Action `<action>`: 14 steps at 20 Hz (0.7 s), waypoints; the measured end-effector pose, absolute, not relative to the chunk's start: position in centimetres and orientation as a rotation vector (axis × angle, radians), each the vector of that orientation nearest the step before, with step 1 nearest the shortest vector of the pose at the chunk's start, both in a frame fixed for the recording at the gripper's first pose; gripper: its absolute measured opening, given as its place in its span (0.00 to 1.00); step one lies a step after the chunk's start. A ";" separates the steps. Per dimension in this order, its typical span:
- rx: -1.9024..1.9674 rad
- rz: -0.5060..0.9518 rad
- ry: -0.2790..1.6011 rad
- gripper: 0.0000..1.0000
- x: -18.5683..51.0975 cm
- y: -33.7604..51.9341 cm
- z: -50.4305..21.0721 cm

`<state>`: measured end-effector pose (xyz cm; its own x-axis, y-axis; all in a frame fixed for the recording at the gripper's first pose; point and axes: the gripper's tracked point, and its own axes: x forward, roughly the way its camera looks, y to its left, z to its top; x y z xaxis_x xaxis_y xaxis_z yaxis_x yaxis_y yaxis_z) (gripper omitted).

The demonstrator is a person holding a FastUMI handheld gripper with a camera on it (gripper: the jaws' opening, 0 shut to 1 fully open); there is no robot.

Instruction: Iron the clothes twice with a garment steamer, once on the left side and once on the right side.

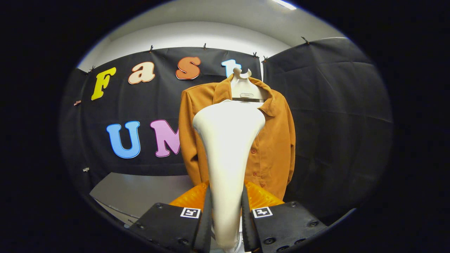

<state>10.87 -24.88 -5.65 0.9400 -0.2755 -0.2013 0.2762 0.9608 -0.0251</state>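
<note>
The claw [226,214] is clamped on the steamer [227,147]. Both fingers press on its thin handle, one on each side. The wide white head of the steamer sticks up past the fingers. It points at the shirt [274,140].

The shirt is brown and hangs on a hanger [242,88] in front of the black wall. It is beyond the steamer head, and I cannot tell if they touch. The head covers the middle of the shirt, up near the collar.

I think one pass is about to start from the top. To do it well, pick one side first. Bring the head close, so it just brushes the cloth. Then slide it slowly straight down that side, from the shoulder to the hem.

Keep the grip tight so the handle does not twist. Do not push hard, or the shirt may swing on the hanger. After that, do the other side the same way.
</note>
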 end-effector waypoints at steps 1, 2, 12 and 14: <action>0.006 -0.264 0.211 0.39 11.9 -25.6 -5.9; 0.008 -0.247 0.216 0.39 12.7 -26.1 -6.2; 0.034 -0.141 0.329 0.39 19.6 -28.1 -10.7; 0.048 -0.126 0.373 0.39 20.3 -28.1 -12.3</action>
